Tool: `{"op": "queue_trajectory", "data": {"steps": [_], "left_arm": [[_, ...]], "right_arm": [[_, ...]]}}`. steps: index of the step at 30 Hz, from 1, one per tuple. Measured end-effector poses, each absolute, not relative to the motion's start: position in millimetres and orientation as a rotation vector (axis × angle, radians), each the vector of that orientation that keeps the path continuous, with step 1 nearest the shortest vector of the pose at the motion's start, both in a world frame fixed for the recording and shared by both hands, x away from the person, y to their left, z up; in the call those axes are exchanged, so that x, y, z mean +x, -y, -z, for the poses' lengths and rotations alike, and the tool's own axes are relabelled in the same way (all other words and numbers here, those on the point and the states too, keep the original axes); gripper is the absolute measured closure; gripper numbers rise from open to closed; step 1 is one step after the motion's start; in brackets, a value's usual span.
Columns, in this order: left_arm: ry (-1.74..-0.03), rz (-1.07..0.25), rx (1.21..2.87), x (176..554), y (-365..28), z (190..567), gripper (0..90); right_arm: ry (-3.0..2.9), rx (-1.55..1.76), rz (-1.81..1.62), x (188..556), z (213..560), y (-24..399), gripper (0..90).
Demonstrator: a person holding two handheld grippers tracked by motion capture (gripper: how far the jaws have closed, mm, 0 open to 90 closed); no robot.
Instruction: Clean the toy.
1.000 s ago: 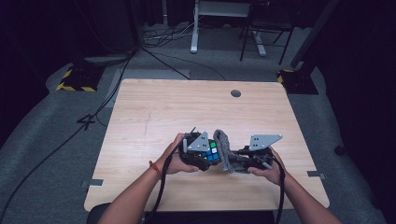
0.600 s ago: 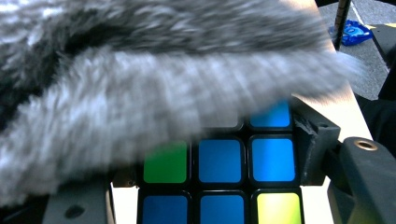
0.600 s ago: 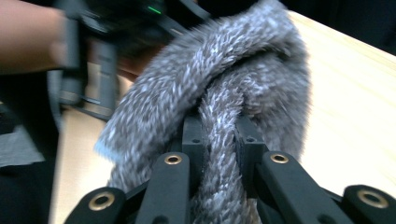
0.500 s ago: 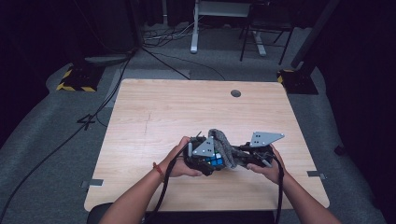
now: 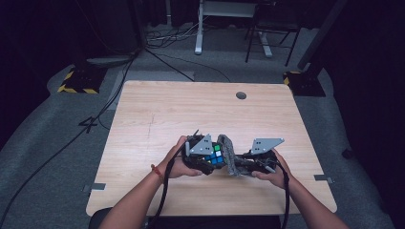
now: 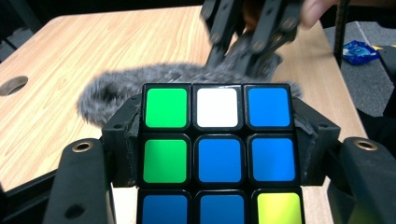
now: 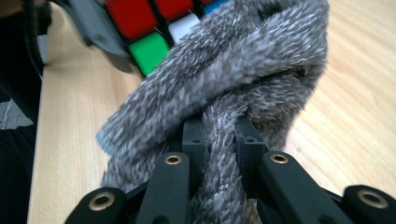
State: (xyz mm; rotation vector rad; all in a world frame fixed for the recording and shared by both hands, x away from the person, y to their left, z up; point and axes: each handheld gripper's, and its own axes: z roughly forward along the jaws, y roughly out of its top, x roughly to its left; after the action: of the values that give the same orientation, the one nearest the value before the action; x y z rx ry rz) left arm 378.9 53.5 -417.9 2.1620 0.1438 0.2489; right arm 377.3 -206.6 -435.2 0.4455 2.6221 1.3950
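Observation:
A Rubik's cube (image 6: 219, 154) with blue, green, white and yellow tiles sits clamped between the jaws of my left gripper (image 5: 210, 160), near the table's front middle. The cube (image 5: 214, 156) shows its blue face upward in the high view. My right gripper (image 5: 239, 167) is shut on a grey fuzzy cloth (image 7: 224, 107), which bunches up between its jaws. The cloth (image 5: 230, 155) stands against the cube's right side. In the right gripper view the cube (image 7: 149, 28) shows red, white and green tiles just behind the cloth. In the left gripper view the cloth (image 6: 116, 88) lies behind the cube.
The wooden table (image 5: 181, 109) has a round cable hole (image 5: 241, 95) at the back right. Desk legs (image 5: 198, 28), a chair and cables stand on the floor beyond it. A blue wrapper (image 6: 357, 49) lies on the floor.
Both hands have drawn closer together. The cloth now presses against the cube's side, and the cube has turned a little in the left gripper.

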Motion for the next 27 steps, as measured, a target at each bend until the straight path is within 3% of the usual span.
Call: {"op": "queue_trajectory", "data": {"steps": [10,27], "left_arm": [[-0.085,-0.200,2.215,372,-35,429,33.6],[-0.121,-0.218,2.115,375,-52,412,33.6]], "right_arm": [[-2.517,0.390,-1.510,365,418,205,78.6],[-2.621,0.489,-1.326,379,439,205,78.6]]}}
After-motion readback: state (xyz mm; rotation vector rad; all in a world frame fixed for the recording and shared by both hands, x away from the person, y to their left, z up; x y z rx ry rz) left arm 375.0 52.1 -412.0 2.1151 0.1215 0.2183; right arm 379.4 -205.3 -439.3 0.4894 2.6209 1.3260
